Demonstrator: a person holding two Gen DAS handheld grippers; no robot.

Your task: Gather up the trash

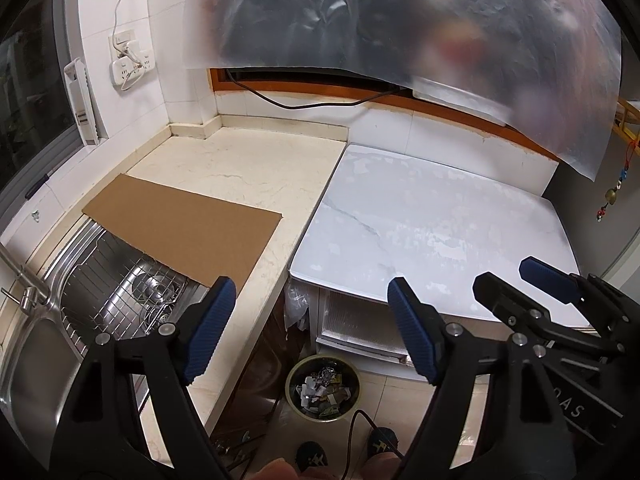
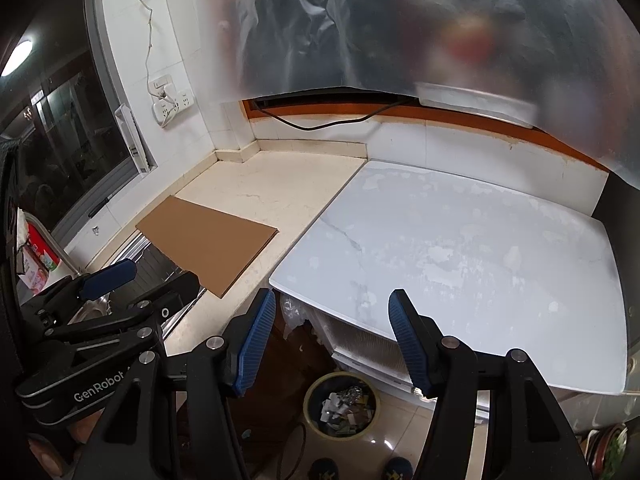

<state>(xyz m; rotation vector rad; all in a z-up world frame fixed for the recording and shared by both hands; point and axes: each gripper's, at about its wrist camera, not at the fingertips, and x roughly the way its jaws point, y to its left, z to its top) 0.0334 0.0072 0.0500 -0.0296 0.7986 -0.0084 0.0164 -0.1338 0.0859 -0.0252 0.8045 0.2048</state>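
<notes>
A round trash bin (image 1: 323,389) holding several scraps of paper and wrappers stands on the floor below the counters; it also shows in the right wrist view (image 2: 341,405). My left gripper (image 1: 310,330) is open and empty, held high above the bin. My right gripper (image 2: 332,344) is open and empty, also above the bin. The right gripper (image 1: 516,280) shows at the right of the left wrist view, and the left gripper (image 2: 156,278) at the left of the right wrist view. A flat brown cardboard sheet (image 1: 184,228) lies on the beige counter, partly over the sink.
A white marble-look table top (image 1: 432,232) adjoins the beige counter (image 1: 256,168). A steel sink (image 1: 80,312) with a wire rack is at the left. A translucent plastic sheet (image 1: 400,20) hangs over the window. A black cable (image 1: 356,432) runs across the floor.
</notes>
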